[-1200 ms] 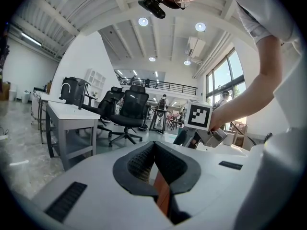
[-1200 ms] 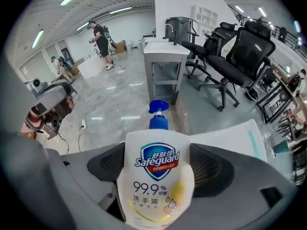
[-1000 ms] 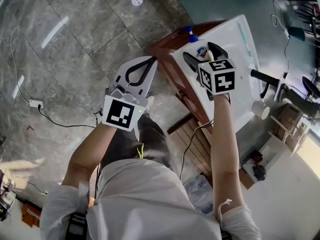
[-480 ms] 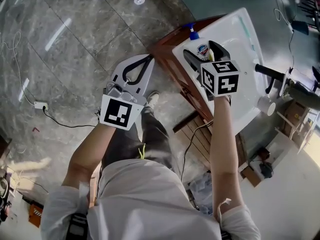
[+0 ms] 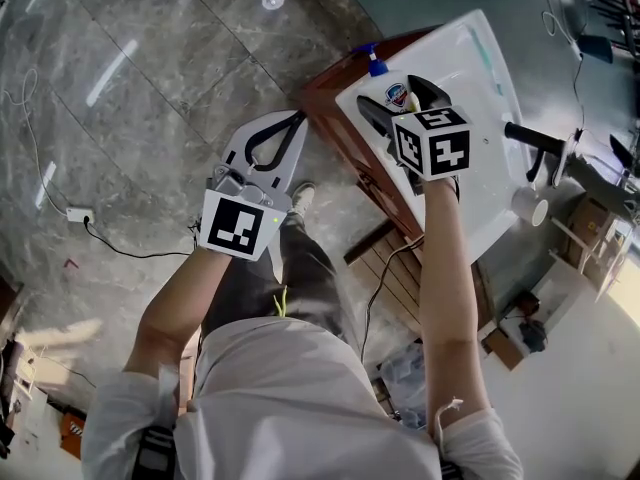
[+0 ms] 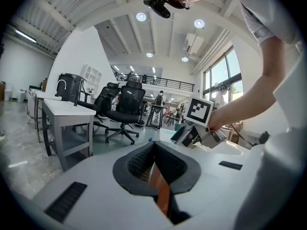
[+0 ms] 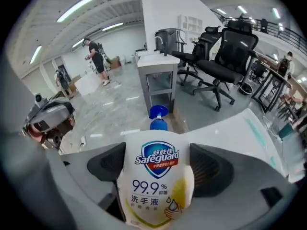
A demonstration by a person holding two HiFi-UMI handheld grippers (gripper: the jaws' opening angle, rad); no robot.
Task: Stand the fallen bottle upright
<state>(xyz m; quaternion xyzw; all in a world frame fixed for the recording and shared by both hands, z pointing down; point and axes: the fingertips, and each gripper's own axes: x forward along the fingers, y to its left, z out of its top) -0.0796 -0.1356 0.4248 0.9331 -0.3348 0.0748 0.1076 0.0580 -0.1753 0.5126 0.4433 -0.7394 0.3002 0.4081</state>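
The bottle (image 5: 397,95) is a white hand-soap bottle with a blue pump and a blue shield label. It sits between the black fingers of my right gripper (image 5: 393,93), which is shut on its body. The pump points away from the gripper, over the corner of the white table (image 5: 480,78). In the right gripper view the bottle (image 7: 156,181) fills the gap of the right gripper (image 7: 156,162), with a pad pressed against each side. I cannot tell whether it touches the table. My left gripper (image 5: 300,118) hangs over the floor left of the table, shut and holding nothing (image 6: 154,147).
A brown wooden stand (image 5: 330,118) borders the table's left edge. A white cup (image 5: 527,206) and a black bar (image 5: 535,138) lie at the table's right. A cable and power strip (image 5: 78,214) are on the floor. Office chairs (image 7: 225,56) and a grey desk (image 7: 156,75) stand beyond.
My right gripper and the bottle have shifted slightly up and left in the head view. The left gripper has barely moved.
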